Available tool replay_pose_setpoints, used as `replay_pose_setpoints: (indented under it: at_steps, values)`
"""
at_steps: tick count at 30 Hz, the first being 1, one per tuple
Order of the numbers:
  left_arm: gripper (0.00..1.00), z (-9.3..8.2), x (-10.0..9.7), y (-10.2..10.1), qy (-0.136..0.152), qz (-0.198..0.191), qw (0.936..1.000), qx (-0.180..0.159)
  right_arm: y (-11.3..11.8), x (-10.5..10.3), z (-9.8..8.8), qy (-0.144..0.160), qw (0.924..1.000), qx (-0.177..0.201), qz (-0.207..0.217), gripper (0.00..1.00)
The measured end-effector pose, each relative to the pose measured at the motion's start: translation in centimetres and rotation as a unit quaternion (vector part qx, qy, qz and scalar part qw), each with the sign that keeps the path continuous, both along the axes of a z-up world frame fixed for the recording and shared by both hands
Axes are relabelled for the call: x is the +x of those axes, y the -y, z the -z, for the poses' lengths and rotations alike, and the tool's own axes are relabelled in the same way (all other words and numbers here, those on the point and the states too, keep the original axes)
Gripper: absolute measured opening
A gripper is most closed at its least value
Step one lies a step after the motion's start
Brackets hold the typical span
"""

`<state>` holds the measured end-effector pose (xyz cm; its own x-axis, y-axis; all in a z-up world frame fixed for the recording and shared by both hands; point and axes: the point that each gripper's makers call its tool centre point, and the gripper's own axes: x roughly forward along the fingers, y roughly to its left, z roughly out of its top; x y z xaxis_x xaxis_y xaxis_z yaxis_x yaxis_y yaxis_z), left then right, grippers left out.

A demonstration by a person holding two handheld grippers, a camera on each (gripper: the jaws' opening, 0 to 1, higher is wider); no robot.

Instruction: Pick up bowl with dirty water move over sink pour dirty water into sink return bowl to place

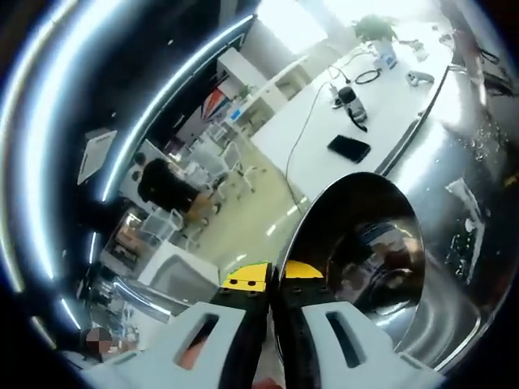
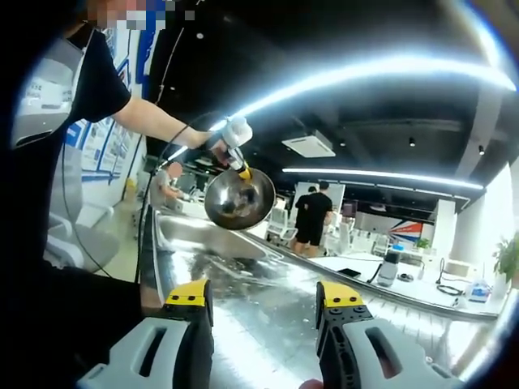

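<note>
In the left gripper view the left gripper (image 1: 274, 279) has its yellow-tipped fingers (image 1: 247, 279) clenched on the rim of a stainless steel bowl (image 1: 369, 251), the two tips pressed nearly together with the thin metal edge between them. The bowl is tipped on its side, its shiny inside facing the camera and mirroring the room. Behind it lies the wet stainless steel bench (image 1: 466, 154), speckled with droplets. Beyond the metal edge runs a white table (image 1: 324, 130) carrying a black phone (image 1: 349, 147), a cable (image 1: 304, 121) and a small potted plant (image 1: 375, 31). Farther off, a person in black (image 1: 166, 188) stands among white chairs.

In the right gripper view the right gripper (image 2: 263, 300) is released, its fingers (image 2: 188, 296) spread wide with nothing between them, hovering over the wet bench (image 2: 268, 324). Up ahead the left gripper (image 2: 242, 170) shows from the left, held by the person's hand (image 2: 212, 142), clamping the bowl (image 2: 238, 198) by its rim. The bowl hangs tilted in the air above the sink (image 2: 203, 235), a basin sunk into the far end of the bench. Whether water is leaving the bowl cannot be told. Two people in dark clothes (image 2: 312, 215) stand in the background, under long ceiling light strips (image 2: 381, 69).
</note>
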<state>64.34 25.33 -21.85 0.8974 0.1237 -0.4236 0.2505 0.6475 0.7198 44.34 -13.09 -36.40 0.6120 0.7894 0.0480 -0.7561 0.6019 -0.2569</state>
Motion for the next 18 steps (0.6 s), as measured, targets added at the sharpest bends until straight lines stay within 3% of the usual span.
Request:
replay_pose_setpoints:
  at_steps: [10,15,18]
  values:
    - [0.00,-0.5,-0.3,0.5,0.009,0.000,0.9998,-0.019,0.0,0.1,0.2,0.000,1.0000,-0.006,0.003,0.44]
    - [0.00,-1.1,-0.4,0.7,0.025,0.006,0.9996,0.010,-0.1,0.2,0.4,0.000,0.9999,-0.013,0.008,0.43]
    - [0.00,-1.2,-0.2,0.2,0.023,-0.002,0.9997,0.009,-0.1,0.2,0.4,0.001,0.9998,-0.015,0.009,0.43]
